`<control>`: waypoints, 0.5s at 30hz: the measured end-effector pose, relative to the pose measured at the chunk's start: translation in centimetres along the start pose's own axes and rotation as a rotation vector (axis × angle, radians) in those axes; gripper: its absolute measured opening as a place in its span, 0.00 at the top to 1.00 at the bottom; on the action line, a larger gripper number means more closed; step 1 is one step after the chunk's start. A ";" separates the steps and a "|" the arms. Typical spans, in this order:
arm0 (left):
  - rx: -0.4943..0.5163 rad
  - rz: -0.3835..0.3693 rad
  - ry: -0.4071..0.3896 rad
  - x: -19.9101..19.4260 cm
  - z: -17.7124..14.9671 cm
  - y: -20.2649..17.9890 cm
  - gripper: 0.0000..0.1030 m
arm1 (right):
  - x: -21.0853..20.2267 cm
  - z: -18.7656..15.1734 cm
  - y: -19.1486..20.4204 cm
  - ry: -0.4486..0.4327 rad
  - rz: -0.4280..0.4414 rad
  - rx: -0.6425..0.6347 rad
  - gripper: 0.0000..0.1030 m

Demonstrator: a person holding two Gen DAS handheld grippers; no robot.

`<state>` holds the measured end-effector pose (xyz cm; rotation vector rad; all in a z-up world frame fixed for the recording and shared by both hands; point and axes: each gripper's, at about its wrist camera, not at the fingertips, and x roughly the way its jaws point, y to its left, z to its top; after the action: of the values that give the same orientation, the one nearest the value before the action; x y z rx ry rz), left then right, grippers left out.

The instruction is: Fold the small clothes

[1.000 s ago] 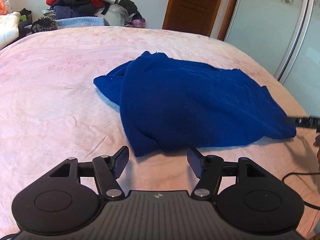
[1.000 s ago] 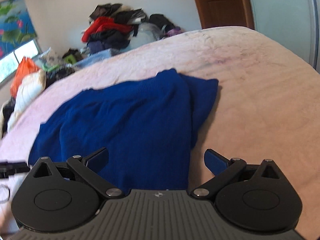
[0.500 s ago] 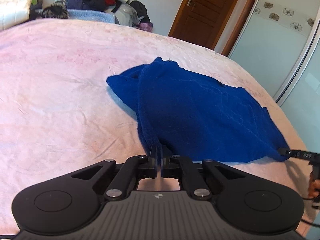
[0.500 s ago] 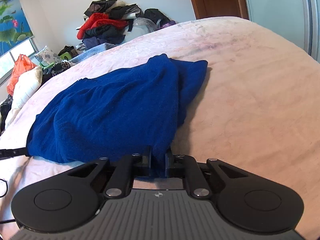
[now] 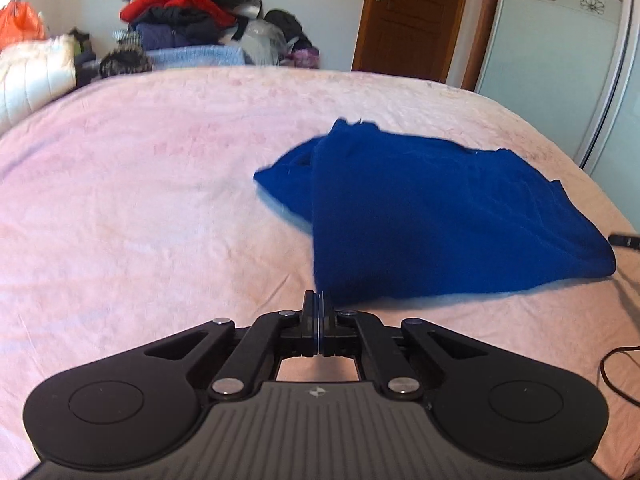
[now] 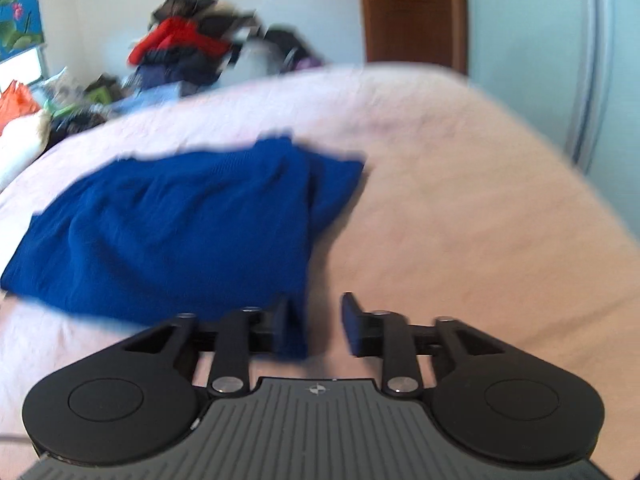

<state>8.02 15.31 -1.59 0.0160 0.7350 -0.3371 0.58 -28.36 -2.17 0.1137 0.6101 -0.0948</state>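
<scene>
Where blue garment (image 5: 432, 216) lies | pink bed (image 5: 152, 200) | wooden door (image 5: 412, 16)

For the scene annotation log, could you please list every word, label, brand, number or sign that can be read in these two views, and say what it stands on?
No readable words or numbers in either view.
Left gripper: only a small wordless emblem on its ribbed body.
Right gripper: the same emblem, blurred, no letters.
Wardrobe door: flower motifs, no text.
Wall picture: painted flowers and leaves, no text.
Blue garment: no label visible.
</scene>
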 end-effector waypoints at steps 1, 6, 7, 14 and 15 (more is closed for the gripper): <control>0.004 -0.001 -0.025 -0.1 0.7 -0.6 1.00 | -0.2 0.8 0.7 -0.025 0.017 -0.019 0.60; 0.000 -0.045 -0.020 2.9 4.8 -4.8 0.97 | 3.4 4.0 6.6 -0.046 0.201 -0.153 0.40; 0.000 -0.032 -0.007 4.3 5.2 -5.6 0.97 | 4.6 4.3 7.8 -0.044 0.216 -0.179 0.39; 0.058 0.036 0.059 8.2 3.0 -7.3 0.97 | 11.6 4.8 9.1 0.070 0.091 -0.239 0.34; 0.071 0.038 0.052 7.6 2.6 -7.2 0.97 | 11.8 4.5 8.0 0.071 0.075 -0.216 0.34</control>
<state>12.80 5.89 -3.91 0.1063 0.7734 -0.3274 13.73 -21.75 -4.64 -0.0699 0.6820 0.0484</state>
